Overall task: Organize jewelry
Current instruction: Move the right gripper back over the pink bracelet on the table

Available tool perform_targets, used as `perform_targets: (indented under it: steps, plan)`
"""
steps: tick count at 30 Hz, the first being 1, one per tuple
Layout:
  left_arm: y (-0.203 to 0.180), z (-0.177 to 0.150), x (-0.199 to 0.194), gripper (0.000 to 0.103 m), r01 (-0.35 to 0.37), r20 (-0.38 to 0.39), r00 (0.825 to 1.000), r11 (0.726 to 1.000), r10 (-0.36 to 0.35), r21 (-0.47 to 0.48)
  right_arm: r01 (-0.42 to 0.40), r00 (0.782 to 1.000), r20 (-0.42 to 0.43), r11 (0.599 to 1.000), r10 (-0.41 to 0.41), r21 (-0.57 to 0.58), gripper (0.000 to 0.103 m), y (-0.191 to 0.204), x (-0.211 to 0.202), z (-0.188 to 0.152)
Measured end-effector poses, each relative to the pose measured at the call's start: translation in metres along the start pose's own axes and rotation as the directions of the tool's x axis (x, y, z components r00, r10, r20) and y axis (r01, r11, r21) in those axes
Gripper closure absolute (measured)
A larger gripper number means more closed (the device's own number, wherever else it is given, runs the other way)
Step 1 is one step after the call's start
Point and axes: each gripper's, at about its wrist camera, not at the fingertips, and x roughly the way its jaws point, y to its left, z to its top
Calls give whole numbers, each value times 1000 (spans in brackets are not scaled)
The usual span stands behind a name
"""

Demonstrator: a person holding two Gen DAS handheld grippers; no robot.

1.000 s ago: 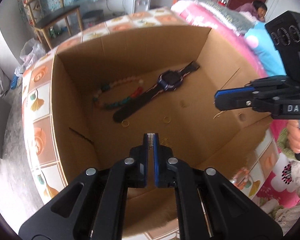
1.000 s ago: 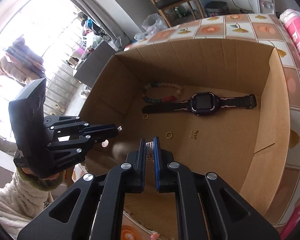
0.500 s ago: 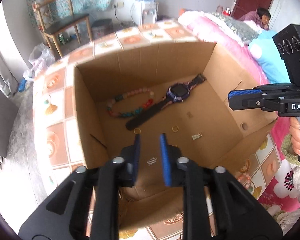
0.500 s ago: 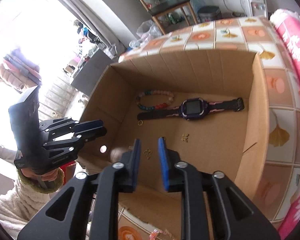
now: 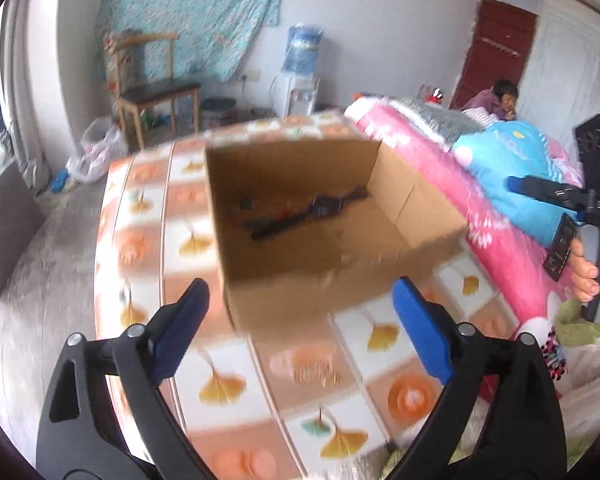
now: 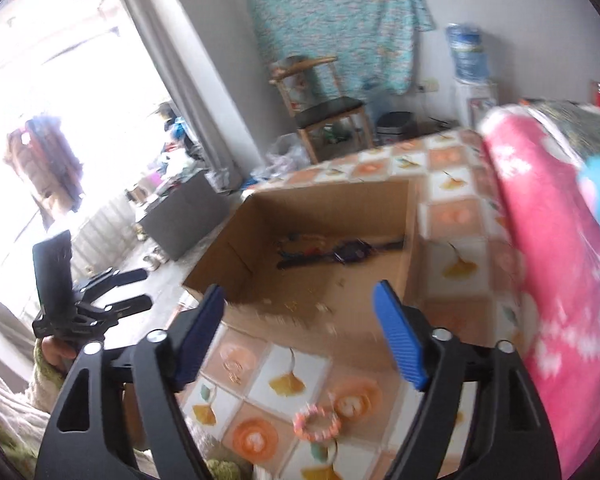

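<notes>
Both grippers, left (image 5: 300, 312) and right (image 6: 300, 320), are hovering wide apart and empty above the box (image 6: 410, 240), where the watch (image 6: 350, 250) is lying, probably lining up for the pink bracelet (image 6: 316, 424) outside.

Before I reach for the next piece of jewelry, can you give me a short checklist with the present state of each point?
1. Left gripper jaws open, nothing held: ok.
2. Right gripper jaws open, nothing held: ok.
3. Box upright, top open: ok.
4. Watch lies inside the box: ok.
5. Pink bracelet on the cloth outside the box, ahead of the right gripper, nothing covering it: ok.
6. Small rings in the box all present: cannot tell, picture blurred.
</notes>
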Motion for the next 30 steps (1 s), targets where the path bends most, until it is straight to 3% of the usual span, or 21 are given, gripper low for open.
perform_targets:
  steps: [3, 5, 9, 11, 14, 18, 22, 30]
  plan:
    - [4, -33, 20, 13, -28, -99, 995, 998, 23, -49, 76, 995, -64, 996, -72, 55, 20, -11, -3, -31]
    - [6, -55, 37, 13, -62, -165, 985, 996, 50, -71, 170, 979, -125, 982, -159, 82, 19, -19, 5, -55]
    - [11, -87, 66, 13, -129, -250, 962, 990, 110, -59, 360, 905, -275, 929, -325, 86, 19, -29, 42, -98]
    - [14, -95, 76, 13, -148, -268, 955, 987, 127, -61, 401, 879, -312, 913, -361, 71, 20, -32, 56, -110]
    - [17, -102, 80, 13, -142, -259, 959, 985, 113, -95, 442, 852, -339, 895, -398, 61, 19, -37, 72, -121]
    - [13, -106, 86, 13, -199, -243, 953, 979, 182, -46, 513, 808, -355, 858, -470, 33, 19, -43, 84, -127]
    - [5, -112, 89, 8, -237, -212, 951, 971, 225, -34, 536, 789, -371, 844, -490, 26, 19, -48, 93, -132]
    - [3, -114, 86, 8, -244, -183, 955, 969, 233, -38, 565, 763, -374, 825, -527, -9, 9, -43, 105, -132]
